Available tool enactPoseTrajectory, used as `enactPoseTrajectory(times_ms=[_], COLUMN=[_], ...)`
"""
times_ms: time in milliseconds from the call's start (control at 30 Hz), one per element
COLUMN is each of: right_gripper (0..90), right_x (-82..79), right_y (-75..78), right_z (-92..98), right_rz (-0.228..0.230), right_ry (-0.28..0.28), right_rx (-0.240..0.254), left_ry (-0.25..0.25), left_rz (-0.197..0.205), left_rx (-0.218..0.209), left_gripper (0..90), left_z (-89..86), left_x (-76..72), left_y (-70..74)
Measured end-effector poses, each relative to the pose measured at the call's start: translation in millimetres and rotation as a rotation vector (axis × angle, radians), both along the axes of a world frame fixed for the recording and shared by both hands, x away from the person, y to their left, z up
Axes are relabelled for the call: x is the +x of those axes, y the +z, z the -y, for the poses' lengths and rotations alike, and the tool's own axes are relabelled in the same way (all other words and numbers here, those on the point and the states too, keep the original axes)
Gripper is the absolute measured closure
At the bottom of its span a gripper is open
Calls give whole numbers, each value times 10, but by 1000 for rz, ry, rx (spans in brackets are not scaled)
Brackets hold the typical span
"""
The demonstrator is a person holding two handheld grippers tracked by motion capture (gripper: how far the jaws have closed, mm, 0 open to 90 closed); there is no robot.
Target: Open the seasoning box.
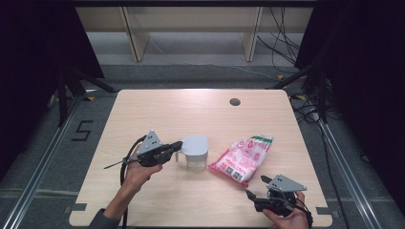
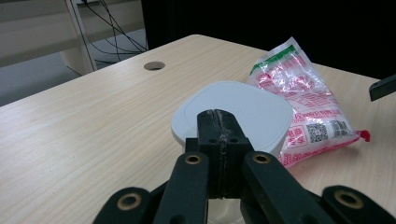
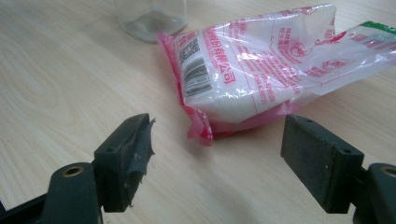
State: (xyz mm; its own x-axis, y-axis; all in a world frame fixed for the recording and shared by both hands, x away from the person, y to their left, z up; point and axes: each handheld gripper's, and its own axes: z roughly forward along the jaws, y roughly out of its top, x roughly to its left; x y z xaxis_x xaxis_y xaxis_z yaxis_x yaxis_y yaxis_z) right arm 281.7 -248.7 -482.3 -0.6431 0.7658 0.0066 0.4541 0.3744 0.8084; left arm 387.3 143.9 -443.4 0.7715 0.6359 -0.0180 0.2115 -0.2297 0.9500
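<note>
Jaws of my left gripper [image 1: 177, 145] pinch together at the clear lidded white-topped jar [image 1: 195, 151] mid-table, hand level; my right gripper [image 1: 255, 187] rests spread before the red-printed plastic bag [image 1: 242, 158].

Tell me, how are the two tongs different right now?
The left tongs are squeezed shut at the edge of the white lid on the clear jar, while the right tongs stand wide open with nothing between them. The left tongs are up at the jar, while the right tongs wait just short of the bag of white grains, not touching it. Both are black, each held in one hand, with a grey plate on top.
</note>
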Motion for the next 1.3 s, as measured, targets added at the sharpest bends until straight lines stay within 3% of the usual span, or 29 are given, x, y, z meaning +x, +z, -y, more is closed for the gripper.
enactPoseTrajectory(times_ms=[33,167,200,267,300,433,467,533,567,633,733,800,867,1000,1167,1300], right_gripper=[256,254,254,249,246,230,224,220,219,222,283,371,460,589,760,831], right_x=[-8,-14,10,15,8,2,18,23,36,79,152,180,227,383,601,692], right_y=[10,13,6,9,14,29,32,55,62,77,84,94,116,179,209,219], right_z=[-4,-25,-14,-19,-23,-47,-55,-95,-134,-203,-308,-386,-460,-602,-710,-741], right_rz=[16,5,28,25,31,33,63,75,94,117,125,118,150,167,139,148], right_ry=[-9,-9,9,11,-1,8,21,34,42,61,95,131,160,165,159,148], right_rx=[-5,-4,-4,-2,-8,6,10,9,9,-7,-8,2,2,43,71,89], left_ry=[4,19,19,25,33,31,32,28,20,28,28,30,25,25,25,28], left_rz=[-2,-6,-2,-16,2,7,6,7,12,9,6,4,4,5,6,7], left_rx=[-4,-3,12,-7,5,20,16,12,32,5,0,-1,-7,-11,-10,-6], left_gripper=[891,891,891,891,890,890,889,889,890,890,890,890,890,890,890,890], left_z=[5,15,9,6,5,3,1,-7,-23,-10,-16,-18,-22,-24,-24,-23], left_x=[12,71,82,93,99,89,89,93,96,91,91,90,96,96,95,93], left_y=[-3,-22,-26,-44,-42,-37,-39,-45,-41,-53,-57,-60,-63,-68,-68,-67])
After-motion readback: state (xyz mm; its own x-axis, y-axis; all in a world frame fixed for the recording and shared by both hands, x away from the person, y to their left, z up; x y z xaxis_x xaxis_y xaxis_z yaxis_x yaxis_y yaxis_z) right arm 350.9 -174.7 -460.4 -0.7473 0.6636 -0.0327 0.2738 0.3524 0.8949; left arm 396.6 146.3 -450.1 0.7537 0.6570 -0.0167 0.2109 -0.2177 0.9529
